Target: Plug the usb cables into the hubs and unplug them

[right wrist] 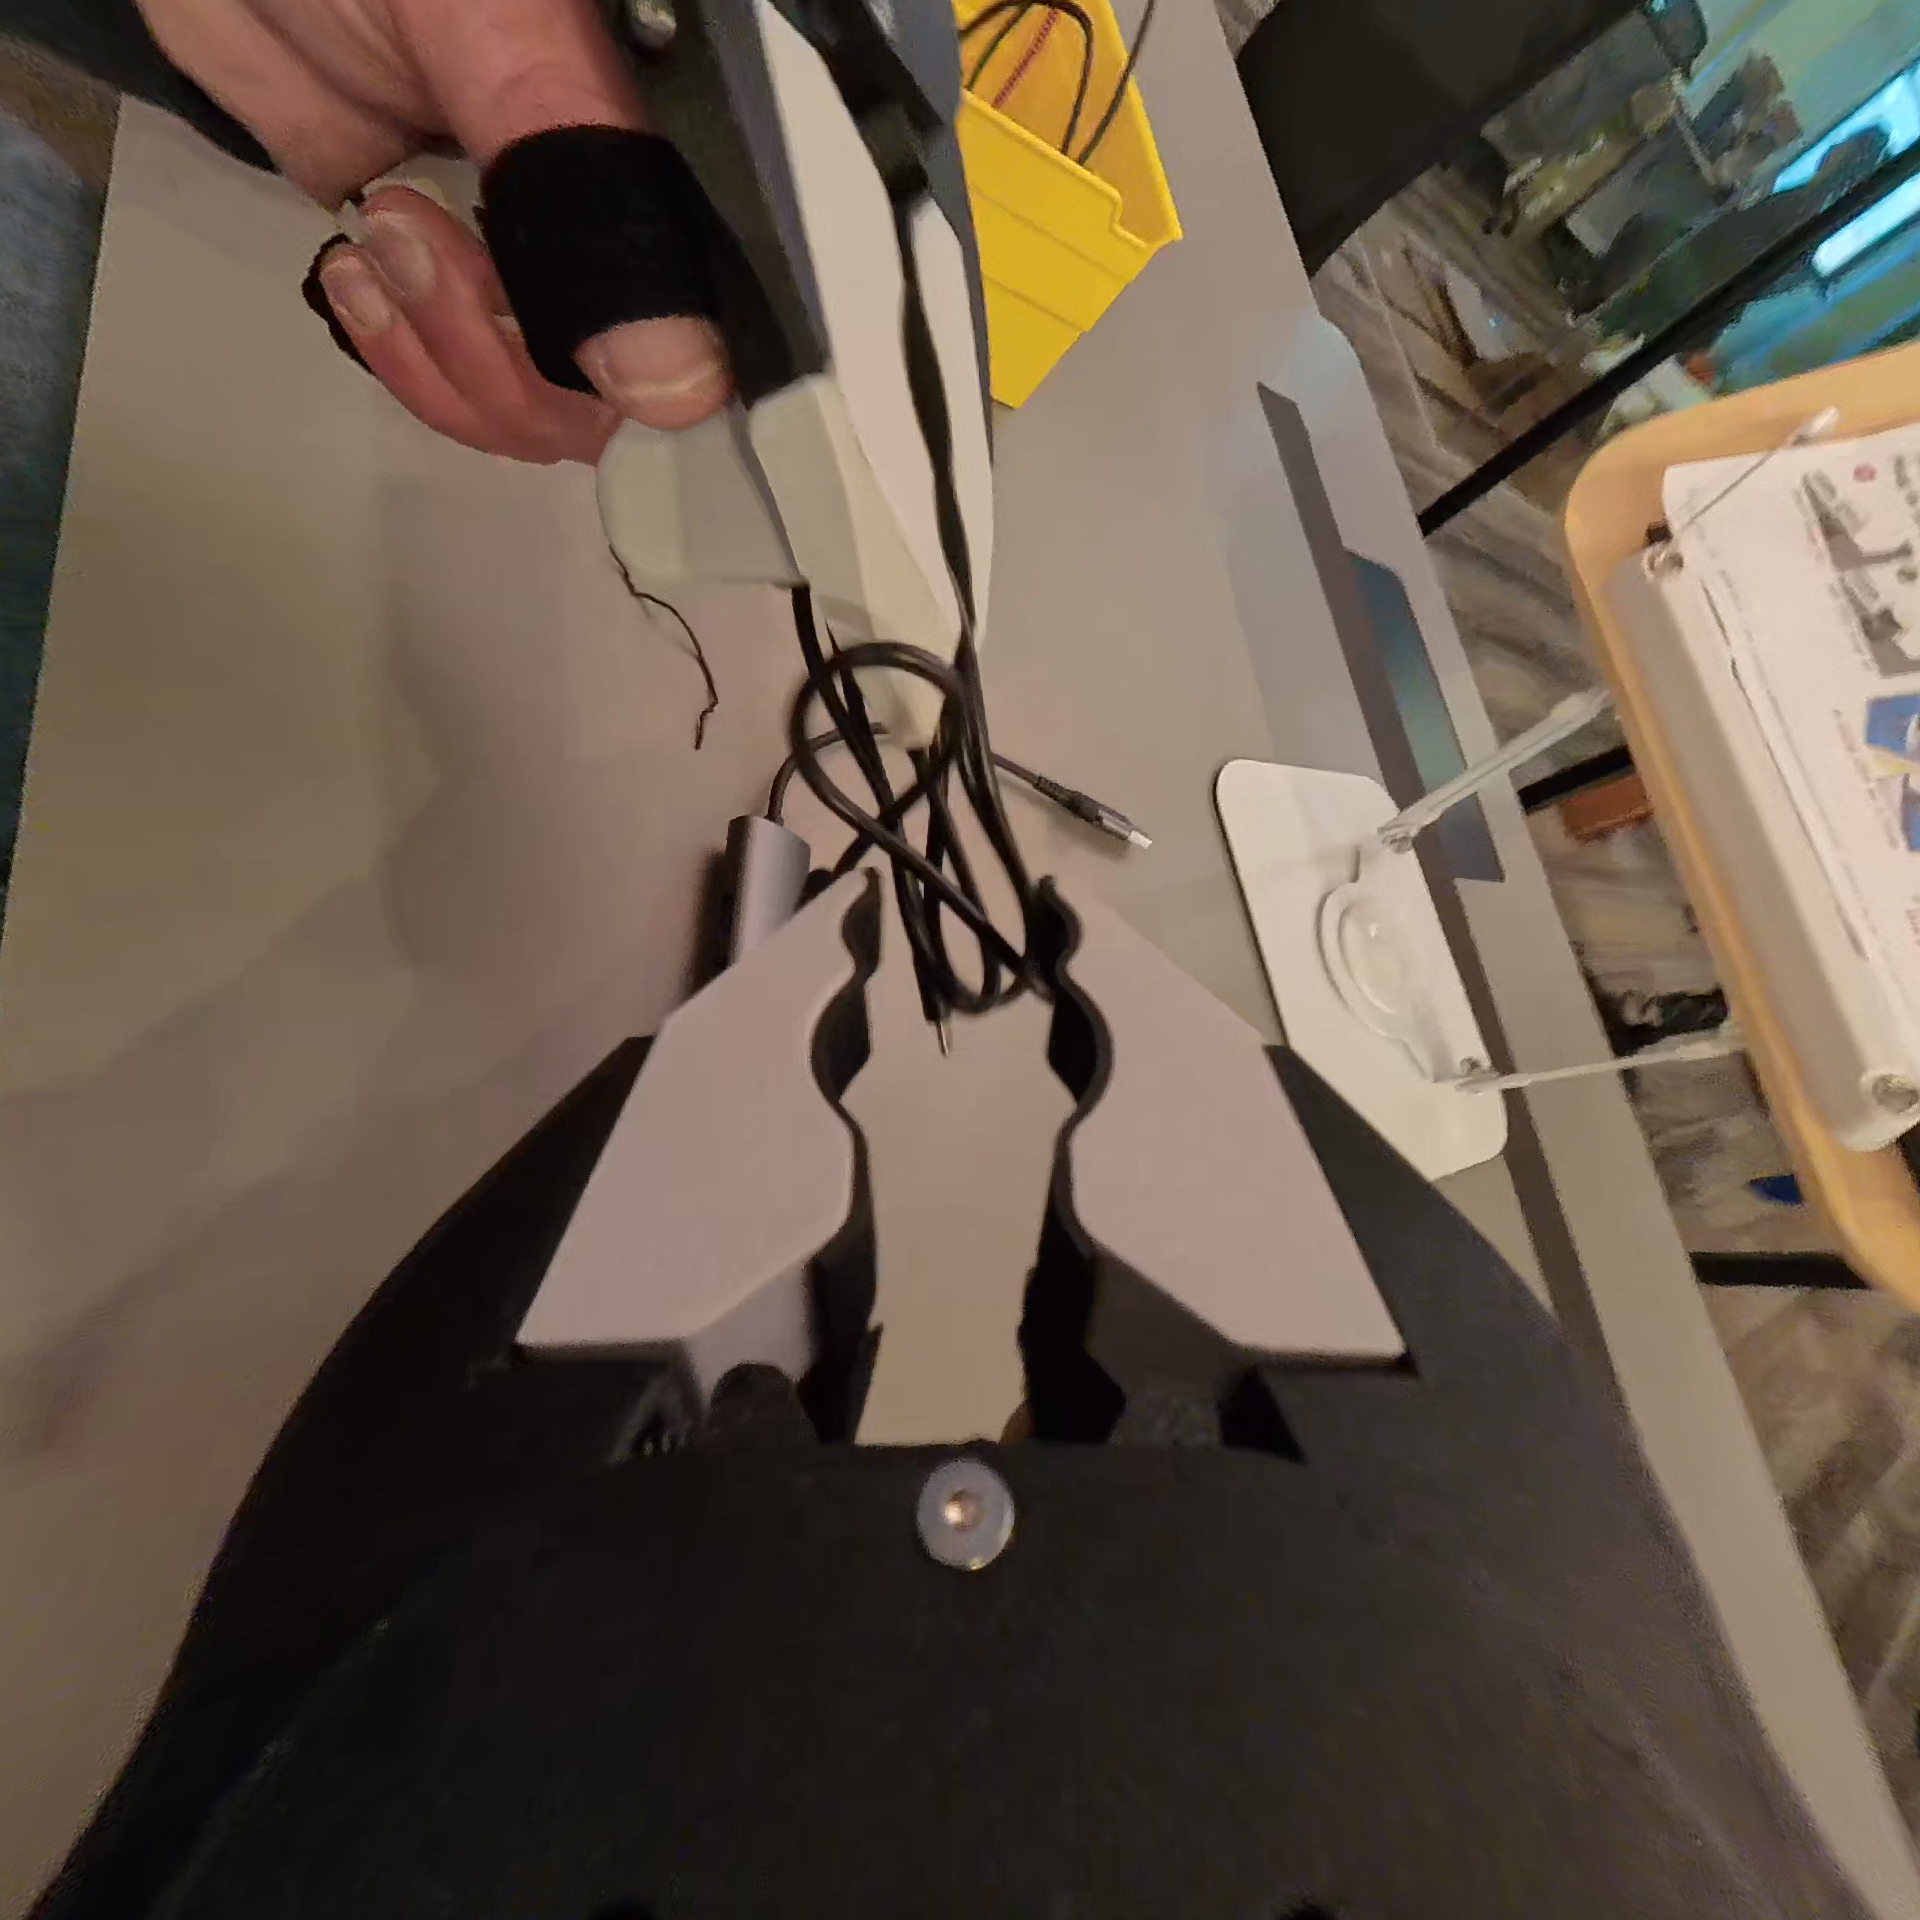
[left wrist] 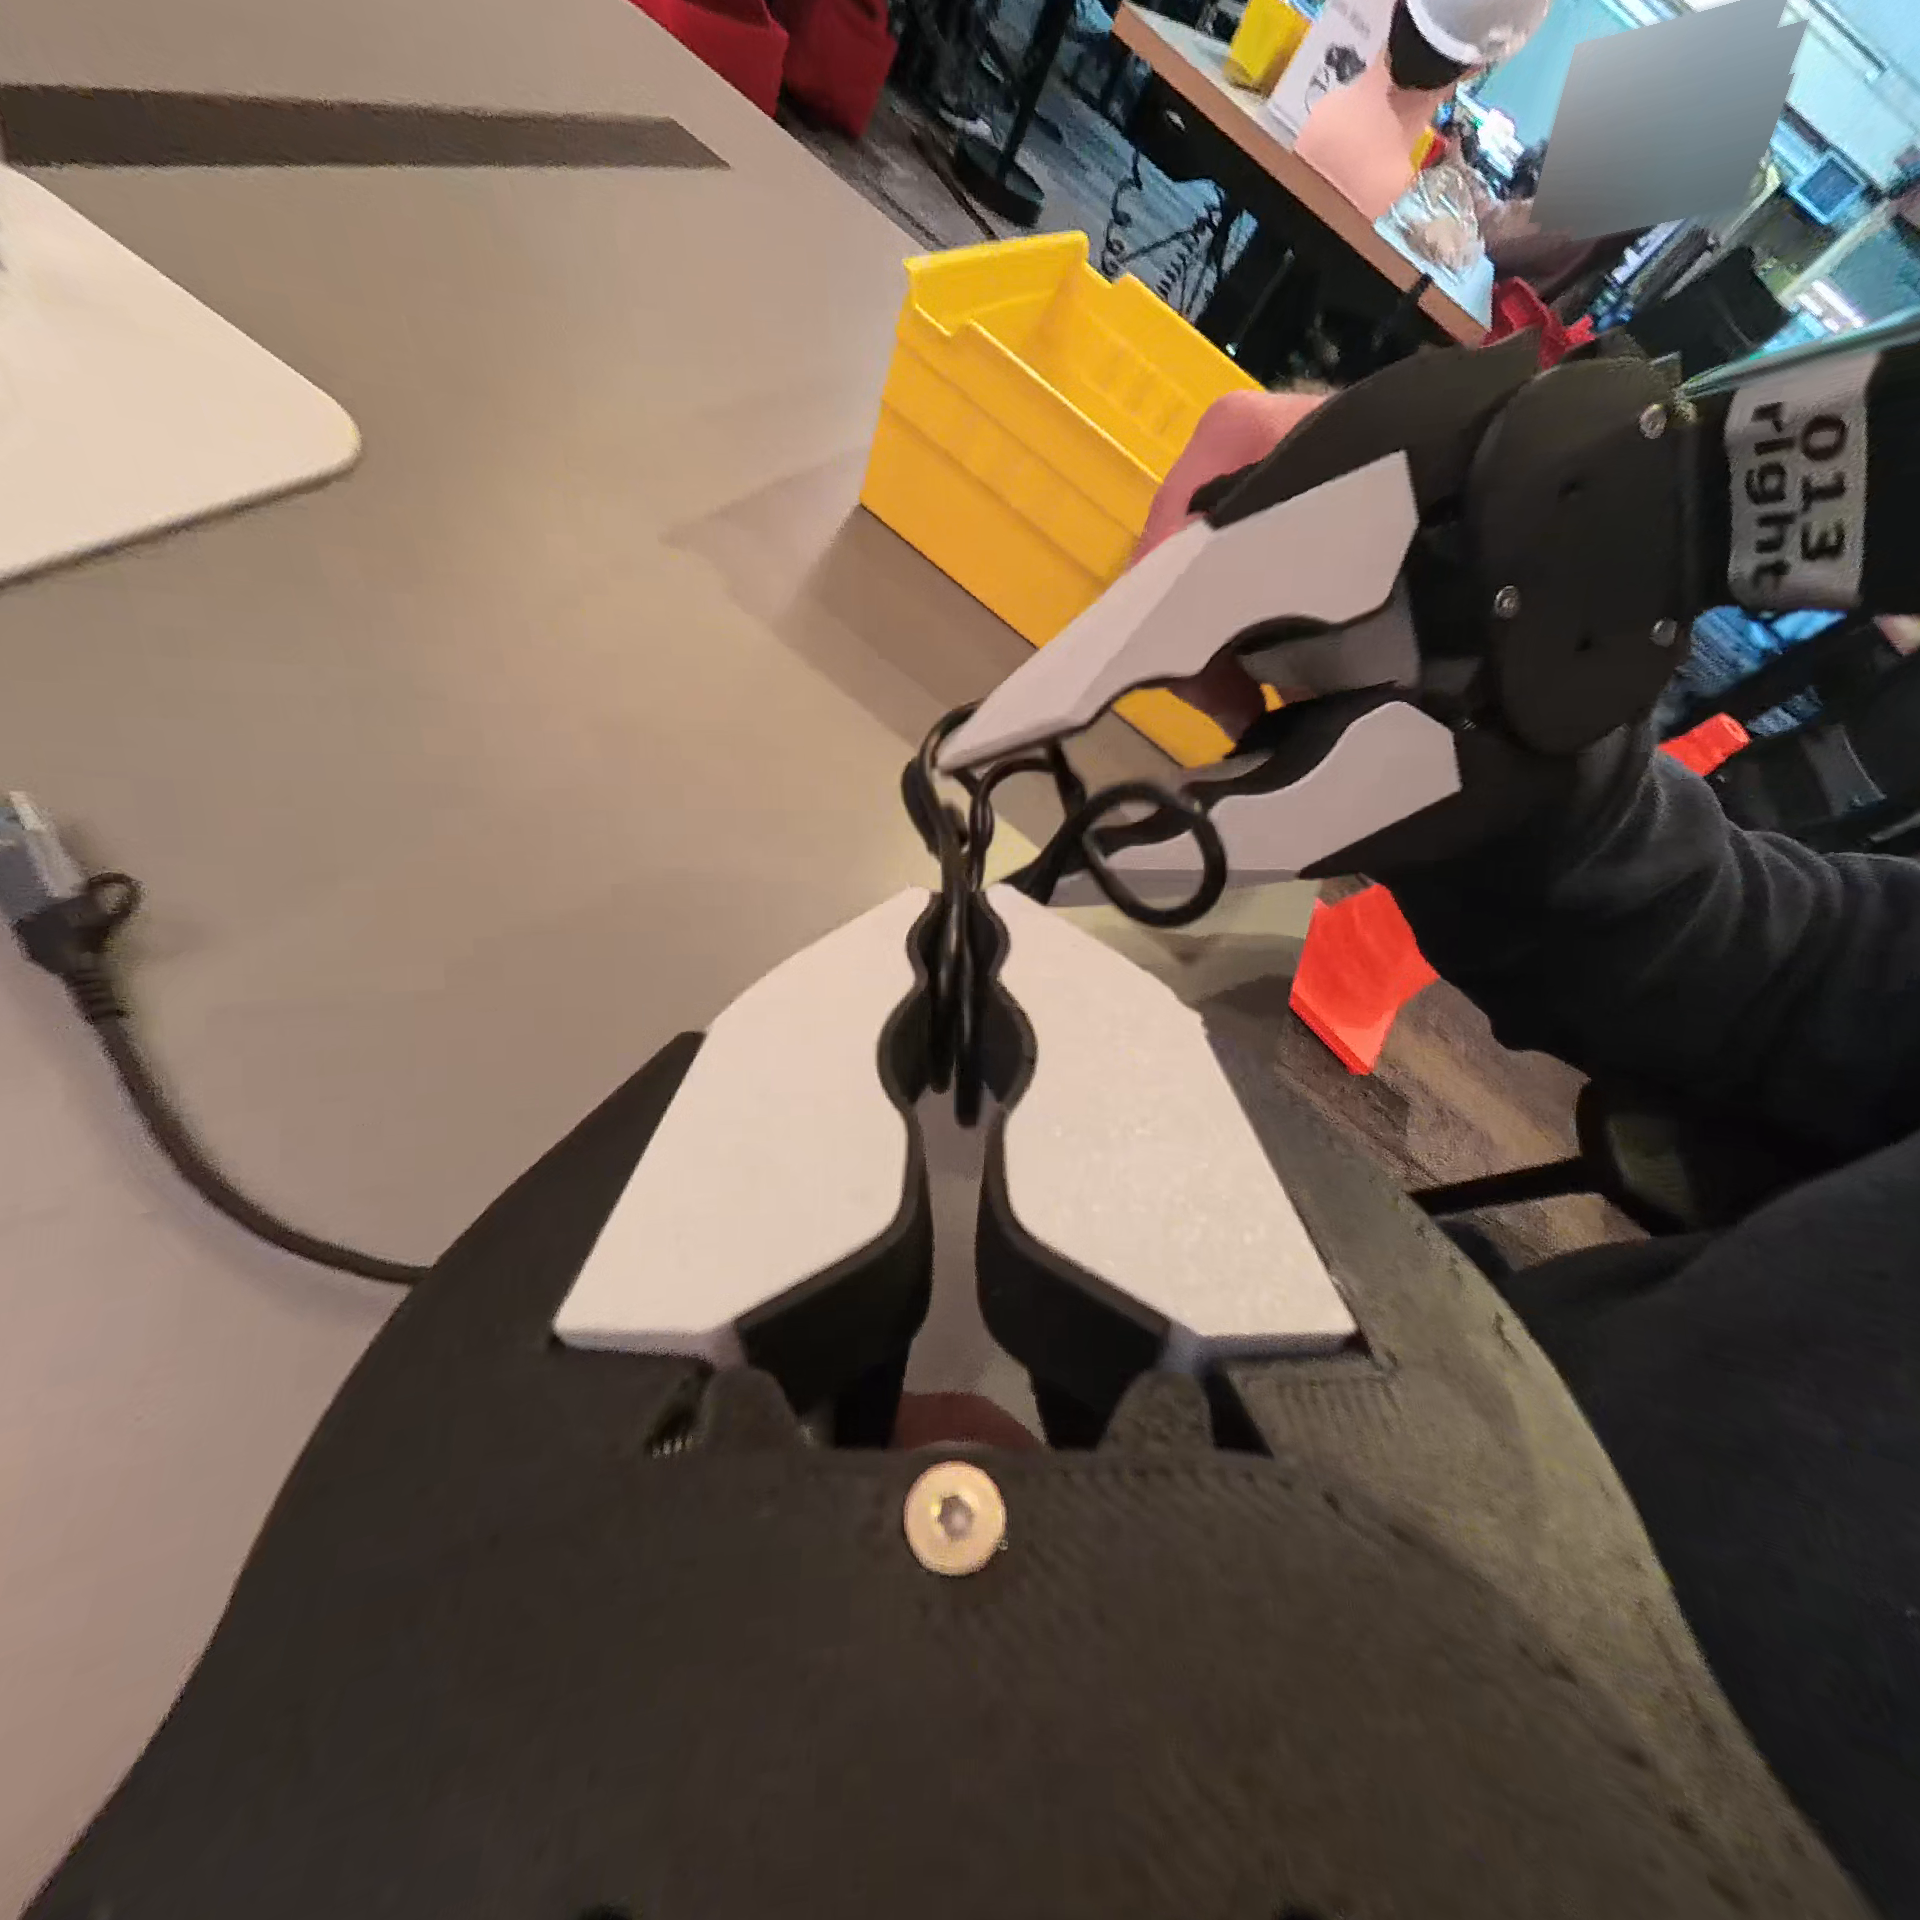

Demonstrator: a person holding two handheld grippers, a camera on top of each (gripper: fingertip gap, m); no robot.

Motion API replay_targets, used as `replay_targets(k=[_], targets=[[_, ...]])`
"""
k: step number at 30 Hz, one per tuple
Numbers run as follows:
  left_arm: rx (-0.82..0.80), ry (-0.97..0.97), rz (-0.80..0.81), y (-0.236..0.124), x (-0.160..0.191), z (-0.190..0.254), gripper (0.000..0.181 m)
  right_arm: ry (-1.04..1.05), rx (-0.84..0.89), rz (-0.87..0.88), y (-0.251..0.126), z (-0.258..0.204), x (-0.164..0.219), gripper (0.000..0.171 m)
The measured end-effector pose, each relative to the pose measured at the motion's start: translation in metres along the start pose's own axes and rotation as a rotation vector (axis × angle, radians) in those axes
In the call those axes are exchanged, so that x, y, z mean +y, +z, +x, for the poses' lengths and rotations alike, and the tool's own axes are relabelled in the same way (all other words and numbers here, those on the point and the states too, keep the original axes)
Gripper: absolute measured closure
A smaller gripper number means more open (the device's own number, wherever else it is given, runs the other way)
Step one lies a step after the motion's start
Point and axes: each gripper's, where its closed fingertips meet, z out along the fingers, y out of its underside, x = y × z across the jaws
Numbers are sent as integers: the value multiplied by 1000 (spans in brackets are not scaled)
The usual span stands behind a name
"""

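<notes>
My left gripper (left wrist: 951, 899) is shut on a bundle of thin black USB cable (left wrist: 954, 997), held above the grey table. My right gripper (left wrist: 997, 821) is open, with its jaws around the cable's loops just past the left fingertips. In the right wrist view my right gripper (right wrist: 961, 914) stands open with the cable loops (right wrist: 940, 800) and a small plug end (right wrist: 940, 1034) hanging between its jaws. The left gripper (right wrist: 914, 727) comes down from above. A grey hub (right wrist: 769, 873) lies on the table behind the right gripper's left finger. It also shows at the left (left wrist: 42, 862).
A yellow bin (left wrist: 1039, 436) with more cables stands near the table's far edge. A loose USB plug (right wrist: 1112, 831) lies on the table. A white stand base (right wrist: 1351, 935) sits to the right, and a wooden tray with papers (right wrist: 1600, 727) beyond the edge. An orange object (left wrist: 1351, 977) sits below the table edge. The grey hub (right wrist: 769, 873) is about 11 cm from both grippers' fingertips.
</notes>
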Motion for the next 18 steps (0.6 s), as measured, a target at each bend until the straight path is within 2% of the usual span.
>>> replay_targets(k=[3, 5, 8, 11, 15, 16, 18], targets=[[-47, 64, 72, -16, -11, -5, 178, 138, -39, 0, -6, 5, 3, 118], [-114, 174, 83, -25, -16, -7, 179, 236, -94, -6, -13, 4, 6, 114], [-212, 336, 80, -33, -21, -9, 178, 336, -142, 60, -26, 8, -11, 101], [-243, 463, 43, -34, -23, -4, 179, 274, -129, 47, -28, 12, -23, 97], [-173, 486, 32, -33, -25, 12, 179, 52, -108, -53, -14, 12, -24, 99], [-166, 506, 27, -32, -25, 15, 179, 30, -120, -64, -10, 11, -24, 104], [-139, 523, 10, -30, -23, 22, 179, 10, -162, -67, -4, 8, -28, 130]])
